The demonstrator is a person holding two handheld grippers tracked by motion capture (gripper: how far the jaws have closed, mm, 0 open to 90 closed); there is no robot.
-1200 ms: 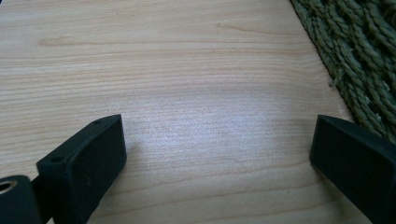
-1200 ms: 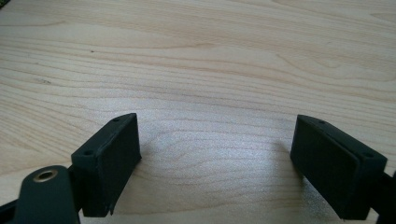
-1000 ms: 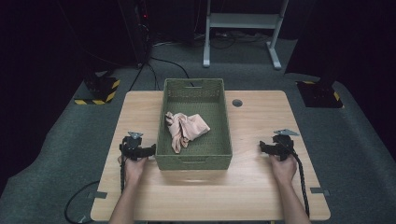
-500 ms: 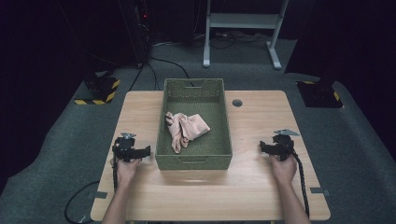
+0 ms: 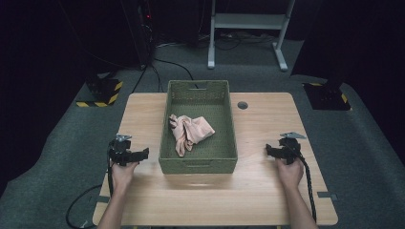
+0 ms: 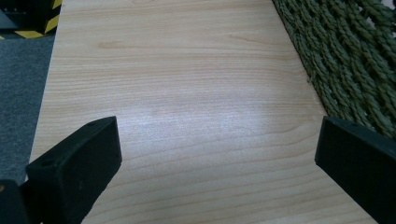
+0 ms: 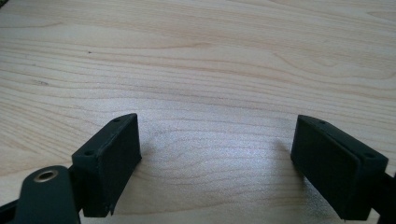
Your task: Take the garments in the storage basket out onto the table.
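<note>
Resting on the table [image 5: 248,191], the left gripper [image 5: 143,153] sat just beside the green basket [image 5: 198,164], jaws spread wide and empty. A pink cloth [image 5: 191,131] lay crumpled inside the basket. Farther off, the right gripper [image 5: 270,150] rested with jaws equally wide apart.

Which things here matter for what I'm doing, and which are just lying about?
In the job:
green woven basket
pink cloth inside it
left gripper, open
right gripper, open

Lying about:
round hole in the table
white stand
striped floor blocks
</note>
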